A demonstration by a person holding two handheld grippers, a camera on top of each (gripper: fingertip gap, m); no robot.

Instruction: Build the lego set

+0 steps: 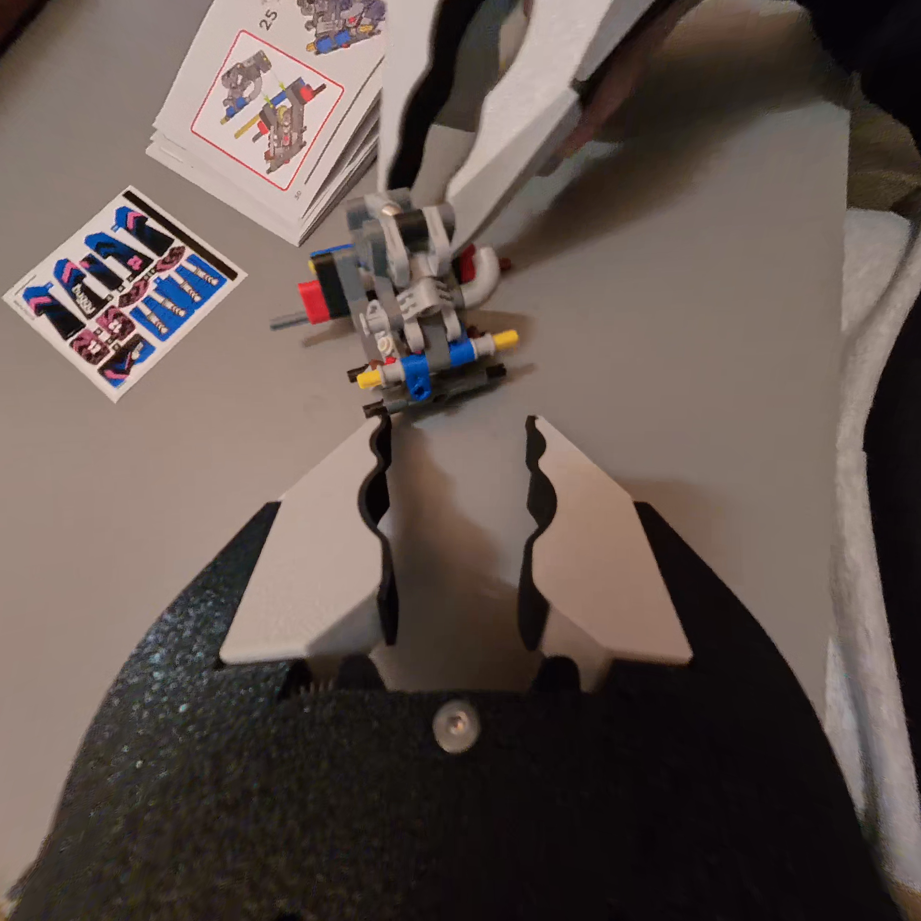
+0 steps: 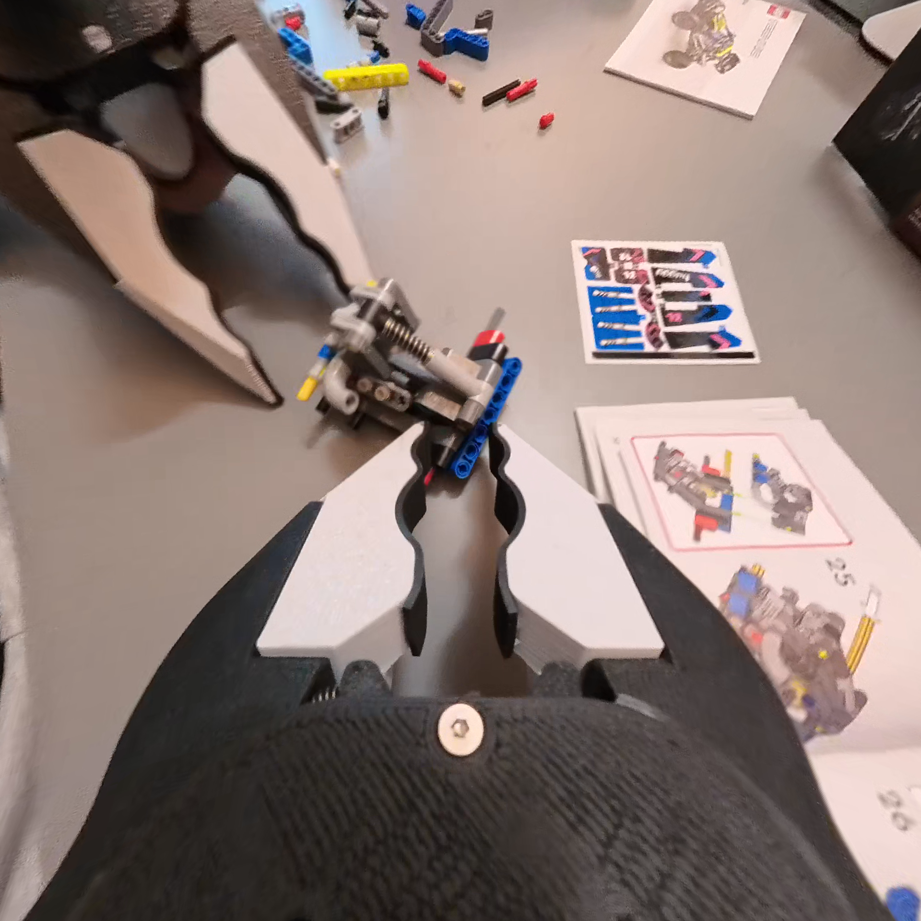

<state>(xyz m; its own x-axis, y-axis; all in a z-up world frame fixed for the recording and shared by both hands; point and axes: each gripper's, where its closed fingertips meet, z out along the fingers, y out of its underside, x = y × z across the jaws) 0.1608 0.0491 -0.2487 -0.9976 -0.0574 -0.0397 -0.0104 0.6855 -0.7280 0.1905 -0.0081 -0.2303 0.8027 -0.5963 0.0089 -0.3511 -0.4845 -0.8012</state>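
On the table [image 2: 498,209], open instruction booklet [image 2: 737,498] shows I'm mid-build. Partial lego assembly [image 2: 398,364] lies between my grippers; sticker sheet [image 2: 663,304] unused, loose parts [image 2: 398,65] remain. Right gripper [image 2: 456,438] straddles the blue beam, grip uncertain; left gripper [image 1: 456,423] apart, empty. Motion blur hides pin detail.

The open instruction booklet [image 2: 747,573] runs off the right edge, its lower page blurred.

One partly built lego model [image 2: 408,369]; one sticker sheet [image 2: 665,301]; two instruction booklets [image 2: 707,55], [image 2: 747,498]; two grippers [image 1: 456,423], [image 2: 456,438].
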